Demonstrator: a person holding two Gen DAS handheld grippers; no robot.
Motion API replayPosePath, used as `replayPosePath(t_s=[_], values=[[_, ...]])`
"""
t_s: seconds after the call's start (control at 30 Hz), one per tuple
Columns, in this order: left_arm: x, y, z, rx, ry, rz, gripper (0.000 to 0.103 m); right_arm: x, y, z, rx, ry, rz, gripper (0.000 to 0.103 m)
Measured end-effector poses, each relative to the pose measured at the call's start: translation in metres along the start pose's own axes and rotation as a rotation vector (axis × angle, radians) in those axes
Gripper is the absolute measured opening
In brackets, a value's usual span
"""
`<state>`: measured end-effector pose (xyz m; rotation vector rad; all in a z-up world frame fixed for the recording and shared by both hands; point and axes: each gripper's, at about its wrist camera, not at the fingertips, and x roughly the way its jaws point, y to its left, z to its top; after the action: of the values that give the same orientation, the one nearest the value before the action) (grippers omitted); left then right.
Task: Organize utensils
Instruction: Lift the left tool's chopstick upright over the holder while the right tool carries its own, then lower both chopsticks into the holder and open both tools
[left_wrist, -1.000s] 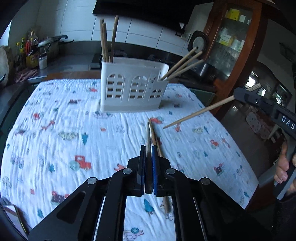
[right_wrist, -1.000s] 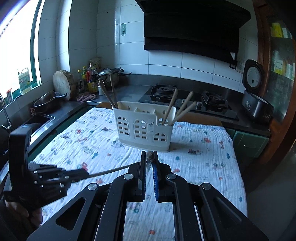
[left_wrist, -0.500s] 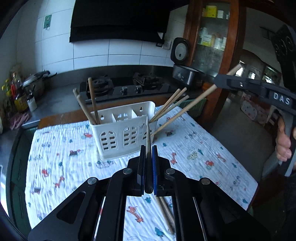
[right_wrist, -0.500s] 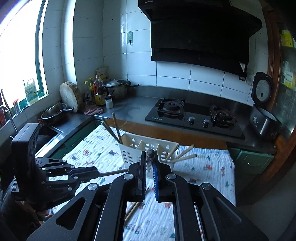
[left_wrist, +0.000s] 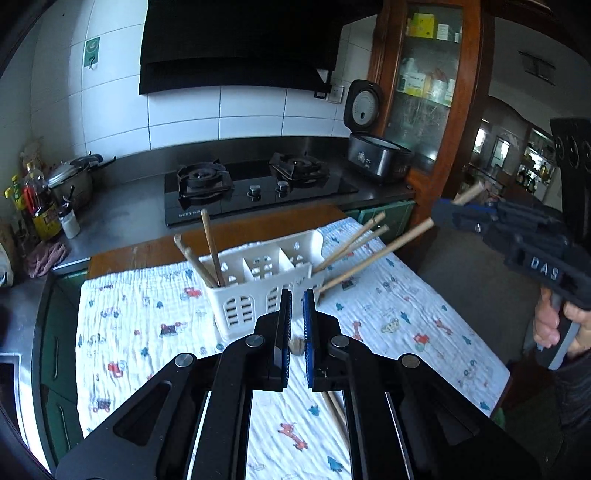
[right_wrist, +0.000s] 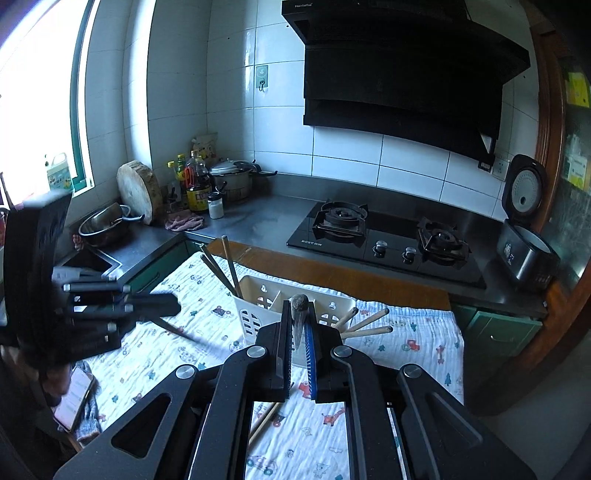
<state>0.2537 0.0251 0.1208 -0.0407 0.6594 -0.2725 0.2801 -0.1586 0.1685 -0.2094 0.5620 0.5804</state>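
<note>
- Above the cloth-covered table (left_wrist: 122, 325), each hand-held gripper is clamped on one chopstick.
- Right gripper (right_wrist: 299, 328): its chopstick (left_wrist: 373, 260) slants down-left towards the white holder (left_wrist: 258, 288), tip just beside the holder's right end compartment.
- Left gripper (left_wrist: 297, 325): its chopstick (right_wrist: 177, 330) also points at the holder, tip farther off.
- Judgement: right is nearer.

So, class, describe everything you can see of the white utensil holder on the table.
The white utensil holder is a rectangular, plastic-looking caddy with arched, slotted cut-outs in its front wall and inner dividers making several compartments. It stands upright on the printed cloth covering the table, on the side nearer the stove. Wooden chopsticks lean out of its left end compartment, and more fan outward from its right end. In these views nothing else appears to touch it.
</note>
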Motion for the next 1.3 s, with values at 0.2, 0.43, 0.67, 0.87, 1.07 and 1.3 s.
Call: replayPosePath(t_s=[0.2,0.43,0.67,0.87,1.07,1.3], values=[[0.007,0.008,0.025,-0.022,-0.021,0.011,0.005,0.0,-0.005,0.012,0.005,-0.016,-0.009,0.007],[0.006,0.016,0.064,-0.045,-0.09,0.008,0.005,0.002,-0.017,0.039,0.028,-0.058,-0.038,0.007],[0.005,0.019,0.116,-0.044,-0.235,0.091,0.005,0.029,-0.033,0.057,0.031,-0.026,-0.079,0.007],[0.016,0.025,0.138,-0.051,-0.351,0.198,0.005,0.051,-0.042,0.053,0.019,0.009,-0.069,0.007],[0.035,0.031,0.137,-0.086,-0.372,0.221,0.005,0.073,-0.047,0.043,0.027,0.059,-0.047,0.007],[0.06,0.041,0.119,-0.094,-0.327,0.217,0.005,0.093,-0.048,0.032,0.032,0.107,-0.038,0.007]])
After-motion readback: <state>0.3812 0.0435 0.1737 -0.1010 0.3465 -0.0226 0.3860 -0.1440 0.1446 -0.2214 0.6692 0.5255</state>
